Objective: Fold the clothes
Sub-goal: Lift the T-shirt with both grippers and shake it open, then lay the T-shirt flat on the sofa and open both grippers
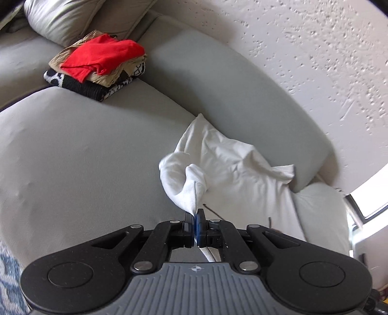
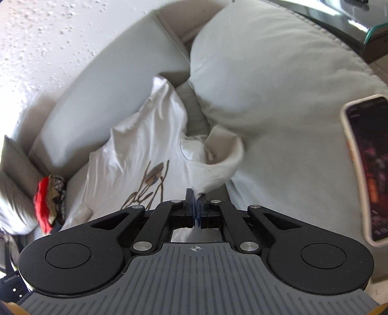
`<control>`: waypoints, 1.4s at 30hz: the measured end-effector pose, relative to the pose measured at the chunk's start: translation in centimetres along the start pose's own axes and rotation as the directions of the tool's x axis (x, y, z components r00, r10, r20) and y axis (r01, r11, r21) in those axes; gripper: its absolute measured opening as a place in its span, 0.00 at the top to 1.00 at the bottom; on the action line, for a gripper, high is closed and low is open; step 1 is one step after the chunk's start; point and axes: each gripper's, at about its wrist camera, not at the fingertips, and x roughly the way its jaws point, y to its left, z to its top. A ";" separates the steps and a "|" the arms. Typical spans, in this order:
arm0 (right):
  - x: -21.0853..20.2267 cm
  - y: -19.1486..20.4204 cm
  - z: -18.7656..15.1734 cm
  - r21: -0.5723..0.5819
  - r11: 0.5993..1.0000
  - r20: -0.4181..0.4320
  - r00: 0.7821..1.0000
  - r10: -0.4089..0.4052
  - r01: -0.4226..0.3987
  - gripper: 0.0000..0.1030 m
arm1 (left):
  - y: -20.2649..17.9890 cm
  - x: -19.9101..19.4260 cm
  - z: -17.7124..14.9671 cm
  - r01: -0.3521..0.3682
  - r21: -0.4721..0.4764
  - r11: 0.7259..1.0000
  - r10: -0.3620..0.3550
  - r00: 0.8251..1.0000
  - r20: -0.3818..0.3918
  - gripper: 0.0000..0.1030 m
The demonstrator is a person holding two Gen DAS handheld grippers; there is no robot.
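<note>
On the grey couch (image 1: pixel 72 150) you've got the white t-shirt (image 1: pixel 232 167) spread loosely across the seat, its far end riding up against the backrest (image 1: pixel 218 80), brown printed graphic (image 2: pixel 150 184) facing up. Your left gripper (image 1: pixel 194 215) is clamped tight on a bunched edge of the shirt, fabric pinched between the blue pads. Your right gripper (image 2: pixel 197 196) is pinched closed on another edge, next to a big cushion (image 2: pixel 278 84). Over by the pillow (image 1: pixel 60 19) sits a stack of folded clothes (image 1: pixel 97 70), red on top. A phone (image 2: pixel 366 167) lies on the cushion, well off to your right.
</note>
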 end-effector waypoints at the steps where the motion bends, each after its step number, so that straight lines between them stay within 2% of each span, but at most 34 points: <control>1: -0.7 -0.3 -0.6 -0.008 1.000 -0.003 1.000 0.000 0.000 1.00 | 0.2 -0.8 -0.4 0.005 0.002 1.000 -0.005 1.000 -0.003 1.00; 6: -2.4 -2.1 -4.0 -0.019 1.000 -0.049 0.999 -0.016 0.015 0.99 | 1.5 -3.5 -2.7 0.004 0.002 1.000 -0.004 1.000 -0.022 1.00; 11: -1.7 -3.0 -6.0 -0.033 0.998 -0.089 0.995 -0.053 0.050 0.99 | 2.7 -2.4 -5.5 -0.087 0.020 0.996 0.088 0.993 -0.078 1.00; 12: -1.6 -2.9 -6.2 -0.049 0.997 -0.097 0.993 -0.061 0.056 0.96 | 2.7 -2.1 -6.0 -0.106 0.036 0.994 0.108 0.990 -0.085 1.00; 13: -1.8 -2.9 -6.4 -0.061 0.996 -0.098 0.993 -0.069 0.063 0.84 | 2.8 -1.8 -6.4 -0.131 0.050 0.990 0.136 0.986 -0.099 0.99; 14: -2.2 -2.7 -6.5 -0.072 0.995 -0.093 0.993 -0.076 0.070 0.81 | 2.8 -1.5 -6.7 -0.151 0.062 0.987 0.158 0.980 -0.118 0.96; 16: -2.9 -2.5 -6.6 -0.093 0.992 -0.083 0.992 -0.091 0.084 0.66 | 2.9 -1.8 -7.1 -0.193 0.083 0.978 0.202 0.972 -0.123 0.93; 18: -3.6 -2.2 -6.7 -0.113 0.989 -0.073 0.992 -0.106 0.098 0.61 | 2.7 -2.8 -7.4 -0.240 0.110 0.965 0.251 0.963 -0.101 0.84; 19: -4.0 -2.1 -6.8 -0.129 0.987 -0.061 0.993 -0.103 0.095 0.61 | 2.5 -3.5 -7.4 -0.254 0.127 0.959 0.265 0.962 -0.072 0.75; 20: -4.2 -1.9 -6.8 -0.152 0.985 -0.050 0.995 -0.085 0.076 0.61 | 2.2 -4.2 -7.4 -0.269 0.144 0.952 0.278 0.960 -0.043 0.73; 21: -3.8 -1.7 -6.9 -0.177 0.983 -0.054 0.997 -0.059 0.049 0.62 | 1.8 -4.8 -7.6 -0.264 0.164 0.951 0.270 0.963 -0.017 0.73; 23: -2.3 -1.2 -7.1 -0.227 0.974 -0.085 0.996 -0.009 -0.010 0.67 | 0.8 -4.9 -7.9 -0.198 0.209 0.958 0.204 0.979 -0.008 0.73; 24: -1.3 -0.8 -7.5 -0.248 0.968 -0.106 0.994 0.014 -0.040 0.74 | 0.1 -4.0 -8.3 -0.153 0.245 0.958 0.166 0.986 -0.034 0.73; 26: 1.0 0.0 -8.7 -0.299 0.952 -0.153 0.988 0.024 -0.070 0.78 | -1.3 -2.3 -9.1 -0.058 0.312 0.948 0.090 0.992 -0.089 0.76; 29: 3.6 1.2 -10.6 -0.380 0.924 -0.199 0.980 -0.032 -0.047 0.79 | -3.7 1.7 -11.3 0.027 0.399 0.916 0.056 0.979 -0.195 0.84; 32: 2.9 1.6 -11.2 -0.451 0.892 -0.230 0.968 -0.098 -0.017 0.79 | -4.9 4.5 -13.4 0.060 0.465 0.883 0.065 0.967 -0.248 0.84; 33: 2.3 1.4 -11.0 -0.450 0.893 -0.229 0.968 -0.101 -0.014 0.78 | -4.7 5.1 -13.8 0.054 0.473 0.880 0.095 0.954 -0.285 0.84; 35: 0.6 0.5 -10.1 -0.412 0.911 -0.206 0.976 -0.077 -0.015 0.77 | -4.7 5.4 -14.3 0.049 0.495 0.867 0.143 0.928 -0.343 0.82; 36: -0.1 0.0 -9.3 -0.391 0.921 -0.169 0.983 -0.064 -0.007 0.71 | -4.9 5.1 -14.3 0.051 0.510 0.859 0.160 0.918 -0.362 0.82; 37: -0.8 -0.4 -8.1 -0.365 0.931 -0.107 0.993 -0.054 0.011 0.58 | -4.9 4.8 -13.9 0.050 0.497 0.866 0.160 0.915 -0.370 0.82; 38: -1.3 -0.8 -7.0 -0.337 0.941 -0.044 0.998 -0.051 0.033 0.52 | -4.8 4.5 -13.4 0.048 0.484 0.874 0.159 0.912 -0.377 0.82; 40: -1.6 -1.5 -4.6 -0.285 0.955 0.063 0.996 -0.066 0.081 0.49 | -4.7 3.8 -12.4 0.059 0.448 0.892 0.120 0.925 -0.360 0.80; 42: -0.7 -2.2 -2.4 -0.253 0.956 0.115 0.986 -0.122 0.148 0.50 | -5.0 3.7 -11.2 0.053 0.430 0.901 0.101 0.939 -0.329 0.74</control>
